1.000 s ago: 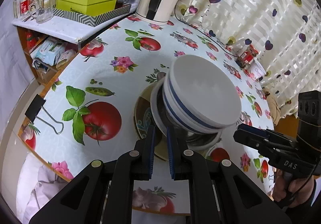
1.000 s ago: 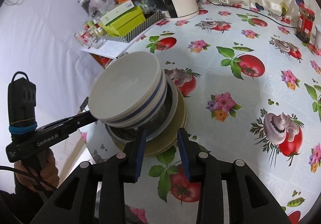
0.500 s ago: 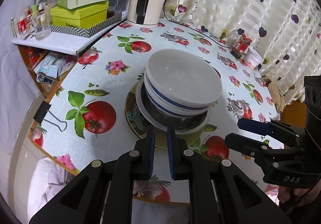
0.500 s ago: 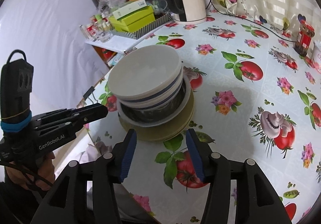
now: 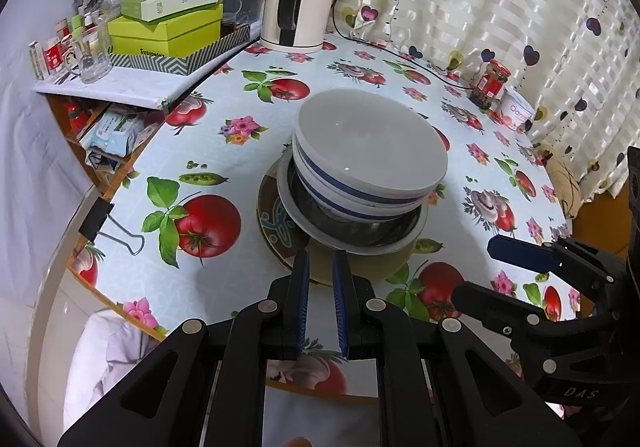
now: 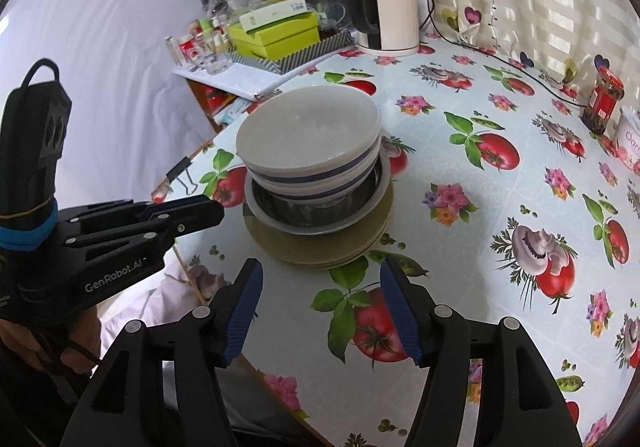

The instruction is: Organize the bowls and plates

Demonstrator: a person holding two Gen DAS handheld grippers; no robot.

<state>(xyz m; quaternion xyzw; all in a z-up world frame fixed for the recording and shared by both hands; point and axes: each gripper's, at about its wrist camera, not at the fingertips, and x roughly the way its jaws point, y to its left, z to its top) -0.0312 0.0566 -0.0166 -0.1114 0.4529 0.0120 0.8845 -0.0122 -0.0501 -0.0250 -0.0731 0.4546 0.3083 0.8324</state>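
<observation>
Left hand-held gripper point(image 5: 320, 271) hung just short of the stack, blue pads nearly together with a narrow gap, nothing between them. Right hand-held gripper point(image 6: 320, 279) sat beside it, jaws opening, well apart, empty.

Just ahead of both, on the round bench with tomato-and-flower oilcloth point(image 6: 500, 119), stood the stack: olive-tan flat ceramic plates point(image 6: 320, 247) at the bottom, a white-rimmed shallow metal bowl point(image 6: 280, 217) on them, then two nested white ceramic bowls with blue bands point(image 6: 308, 143), uppermost slightly tilted. Neither gripper touched it.

Left of the left gripper, a black binder clip point(image 5: 96, 217) on the bench edge.

Farther off: green cardboard boxes point(image 5: 168, 33), white-and-black electric kettle point(image 6: 388, 19), red-lidded glass jar point(image 6: 602, 103) by the curtain.
</observation>
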